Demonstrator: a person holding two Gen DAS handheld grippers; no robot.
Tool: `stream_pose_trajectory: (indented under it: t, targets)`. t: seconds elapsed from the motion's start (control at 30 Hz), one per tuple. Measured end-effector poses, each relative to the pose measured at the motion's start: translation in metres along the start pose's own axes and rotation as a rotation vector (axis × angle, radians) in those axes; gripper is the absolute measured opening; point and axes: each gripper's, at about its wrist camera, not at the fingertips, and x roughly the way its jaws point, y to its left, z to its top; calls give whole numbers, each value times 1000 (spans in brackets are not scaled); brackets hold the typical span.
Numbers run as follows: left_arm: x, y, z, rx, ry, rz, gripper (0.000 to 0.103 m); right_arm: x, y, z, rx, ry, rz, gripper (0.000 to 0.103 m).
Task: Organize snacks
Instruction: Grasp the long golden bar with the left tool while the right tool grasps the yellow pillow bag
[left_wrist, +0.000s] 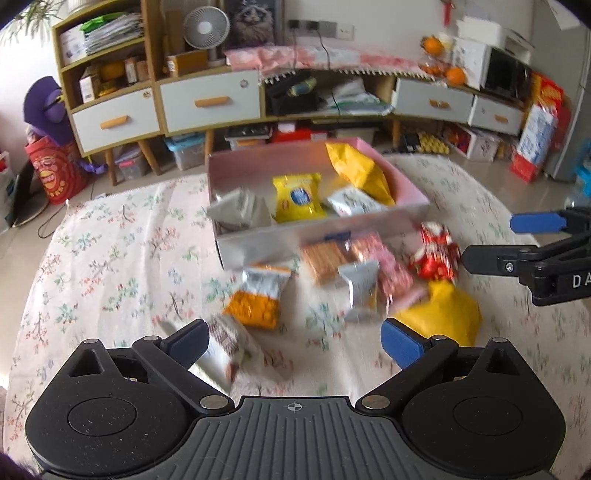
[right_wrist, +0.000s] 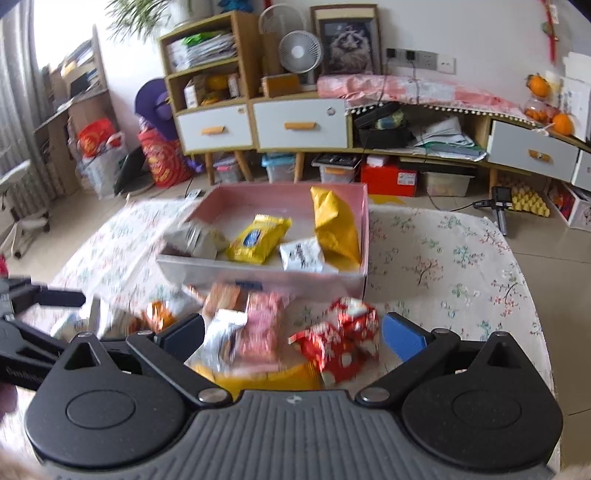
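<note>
A pink box (left_wrist: 229, 162) on the floral cloth holds a small yellow packet (left_wrist: 297, 197), a big yellow bag (left_wrist: 360, 173) and silvery packets. In front of it lie loose snacks: an orange-silver packet (left_wrist: 258, 295), a cracker pack (left_wrist: 325, 260), a pink pack (right_wrist: 260, 332), a red pack (right_wrist: 343, 339) and a yellow bag (left_wrist: 450, 314). My left gripper (left_wrist: 295, 343) is open above the cloth, with a brown-white packet (left_wrist: 225, 347) beside its left finger. My right gripper (right_wrist: 293, 338) is open over the red and pink packs, gripping nothing.
The cloth-covered table (right_wrist: 461, 258) ends at a curved edge on the right. Behind it stands a low cabinet (left_wrist: 210, 99) with drawers, shelves and a fan (right_wrist: 299, 51). Bags and storage boxes crowd the floor. The view is motion-blurred.
</note>
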Motion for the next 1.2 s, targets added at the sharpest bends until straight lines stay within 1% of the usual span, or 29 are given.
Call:
stream_pose_trajectory:
  t: [0.07, 0.17, 0.27, 0.37, 0.6, 0.73, 0.87, 1.0, 1.2]
  targets:
    - [1, -5, -8, 11, 29, -15, 100, 0, 1, -8, -11, 20, -9, 102]
    - [4, -15, -16, 32, 66, -63, 100, 4, 2, -12, -21, 70, -46, 102]
    - [6, -24, -19, 37, 81, -97, 100, 8, 6, -13, 16, 106, -76, 102]
    - [8, -30, -20, 32, 90, -119, 100, 16, 9, -9, 72, 149, -75, 102]
    - [12, -35, -23, 44, 111, -131, 100, 38, 20, -6, 145, 232, -44, 101]
    - [14, -39, -24, 56, 118, -156, 100, 45, 24, -9, 131, 275, -43, 100]
    - [17, -43, -26, 71, 129, -159, 100, 42, 22, -15, 107, 312, -35, 100]
    - [22, -49, -30, 81, 150, -179, 100, 32, 11, -20, 92, 322, -39, 100]
    - [30, -64, -38, 128, 163, -186, 98, 20, -9, -32, 60, 346, -67, 100]
